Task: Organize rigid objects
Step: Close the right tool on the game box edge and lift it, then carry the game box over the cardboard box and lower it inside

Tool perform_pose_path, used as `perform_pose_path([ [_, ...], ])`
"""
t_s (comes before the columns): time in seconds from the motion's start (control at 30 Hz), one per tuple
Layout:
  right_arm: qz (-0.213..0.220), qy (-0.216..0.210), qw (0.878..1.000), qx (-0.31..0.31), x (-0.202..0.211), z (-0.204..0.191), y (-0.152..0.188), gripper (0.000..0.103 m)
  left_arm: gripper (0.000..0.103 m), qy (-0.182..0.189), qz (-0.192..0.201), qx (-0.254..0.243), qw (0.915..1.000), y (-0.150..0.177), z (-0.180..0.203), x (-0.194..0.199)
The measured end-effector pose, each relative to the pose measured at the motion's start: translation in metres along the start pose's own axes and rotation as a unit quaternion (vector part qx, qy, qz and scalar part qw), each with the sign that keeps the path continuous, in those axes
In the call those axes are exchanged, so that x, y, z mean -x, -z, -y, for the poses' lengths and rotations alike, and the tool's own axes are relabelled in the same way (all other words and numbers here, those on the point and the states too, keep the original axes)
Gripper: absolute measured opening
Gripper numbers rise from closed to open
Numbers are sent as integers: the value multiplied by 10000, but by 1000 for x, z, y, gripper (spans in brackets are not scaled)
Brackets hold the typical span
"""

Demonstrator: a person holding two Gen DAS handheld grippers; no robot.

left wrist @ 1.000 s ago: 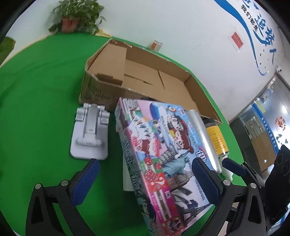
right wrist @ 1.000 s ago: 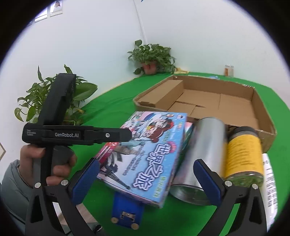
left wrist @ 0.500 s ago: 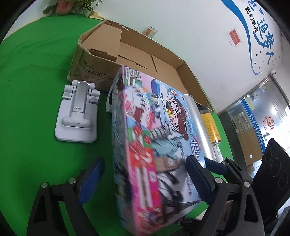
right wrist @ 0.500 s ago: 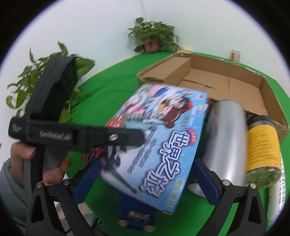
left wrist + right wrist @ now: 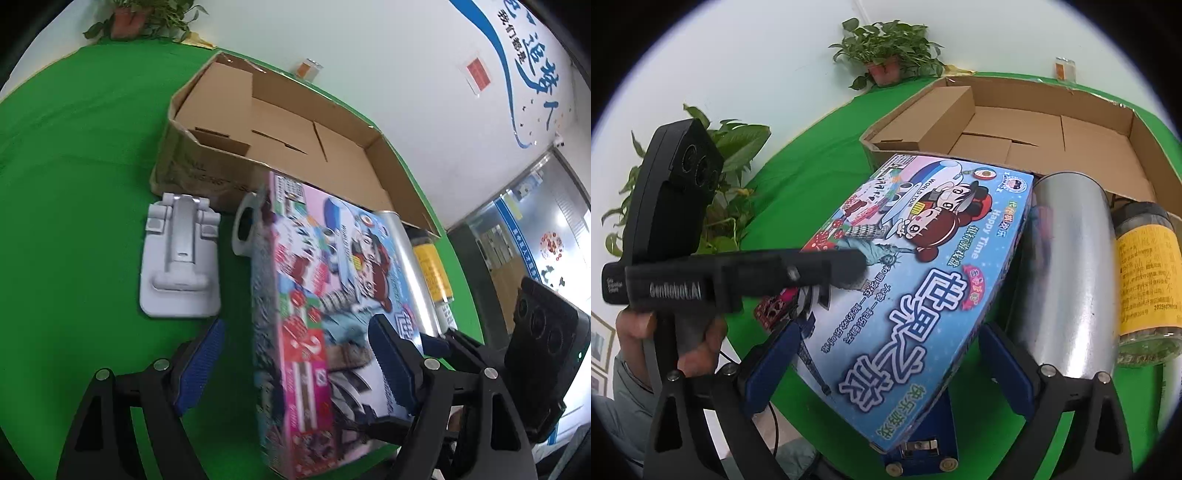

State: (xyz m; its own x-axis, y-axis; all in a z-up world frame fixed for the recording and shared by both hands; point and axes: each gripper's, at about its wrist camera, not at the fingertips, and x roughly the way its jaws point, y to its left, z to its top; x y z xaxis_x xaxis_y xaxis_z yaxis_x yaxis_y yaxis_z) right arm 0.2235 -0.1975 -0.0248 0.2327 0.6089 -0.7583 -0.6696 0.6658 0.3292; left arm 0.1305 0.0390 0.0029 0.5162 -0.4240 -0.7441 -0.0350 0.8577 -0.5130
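A colourful board-game box (image 5: 325,295) lies tilted on the green table, propped on other items. My left gripper (image 5: 295,363) straddles its near end and its jaws are closing. The left pad (image 5: 199,365) stands clear of the box's side, and the right pad (image 5: 391,363) lies over its top face. From the other side, my right gripper (image 5: 886,369) has the game box (image 5: 923,280) between its fingers. Its jaws are closing too, with the pads beside the box's two long edges. An open brown carton (image 5: 280,129) stands behind.
A silver cylinder (image 5: 1060,266) and a yellow-labelled jar (image 5: 1148,273) lie right of the box. A white folding stand (image 5: 177,258) and a white tape roll (image 5: 243,229) sit to its left. A blue object (image 5: 923,439) lies under the box. A person's hand (image 5: 639,332) holds the left gripper. Potted plants stand at the table's far edge.
Both grippers have moved in over the game box, which now fills the space between each pair of fingers. The left jaws have narrowed visibly; the right jaws only slightly.
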Motion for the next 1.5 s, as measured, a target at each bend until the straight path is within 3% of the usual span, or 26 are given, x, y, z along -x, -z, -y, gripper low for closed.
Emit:
perform_pose_path([
  [0.17,-9,67,10000,39,-3,-4,-1,98,77,15,-281,-324,9991,-1,21,-20],
  [0.37,-24,343,9993,122,-7,-9,1,98,67,-421,-47,-681,9968,8,40,-12],
  [0.93,357,544,9976,-251,-7,-17,6,99,65,-695,411,-750,9939,39,52,-19],
  [1.2,820,781,9935,-65,17,-28,3,96,65,-876,940,-1167,9848,46,85,6],
  [1.5,1650,1185,9791,52,67,-24,-21,94,65,-629,1508,-1653,9726,15,141,35],
])
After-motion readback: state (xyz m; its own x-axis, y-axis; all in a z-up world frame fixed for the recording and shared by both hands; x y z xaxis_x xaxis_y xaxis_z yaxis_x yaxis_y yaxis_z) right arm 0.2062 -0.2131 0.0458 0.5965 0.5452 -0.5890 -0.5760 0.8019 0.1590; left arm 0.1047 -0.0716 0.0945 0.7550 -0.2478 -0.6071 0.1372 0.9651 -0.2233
